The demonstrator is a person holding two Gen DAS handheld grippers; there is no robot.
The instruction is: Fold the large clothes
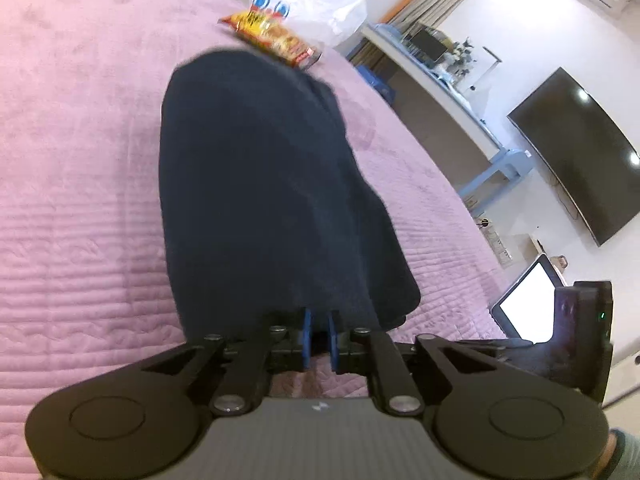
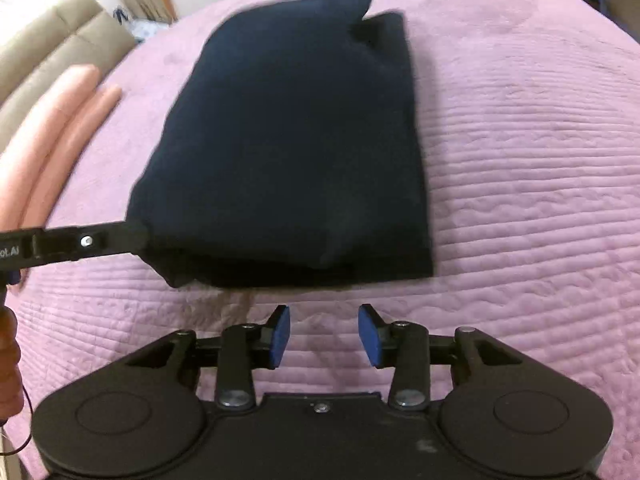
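Already the dark navy garment (image 2: 288, 140) lies on the pink quilted bed (image 2: 520, 160) as a compact, layered rectangle, so most of the folding looks done. Its near edge shows stacked layers, and at the far end a corner or sleeve sticks up unevenly, so some tidying or one more fold may remain; the blur makes that end hard to read.

The left hand-held gripper (image 1: 319, 330) is clenched on the garment's near corner, its blue pads (image 1: 307, 332) close together with dark cloth between them; the right wrist view shows the same tool entering from the left and gripping that corner. The right hand-held gripper (image 2: 324, 334) hangs released just short of the near edge, its jaws spread wide with nothing between them and not touching the cloth.

As for containers, a white plastic bag (image 1: 316, 4) sits at the far side of the bed; its contents cannot be made out. A red and yellow snack packet (image 1: 272, 38) lies outside it, just beyond the garment's far end. Two pink rolls (image 2: 60, 128) rest along the bed's left edge.
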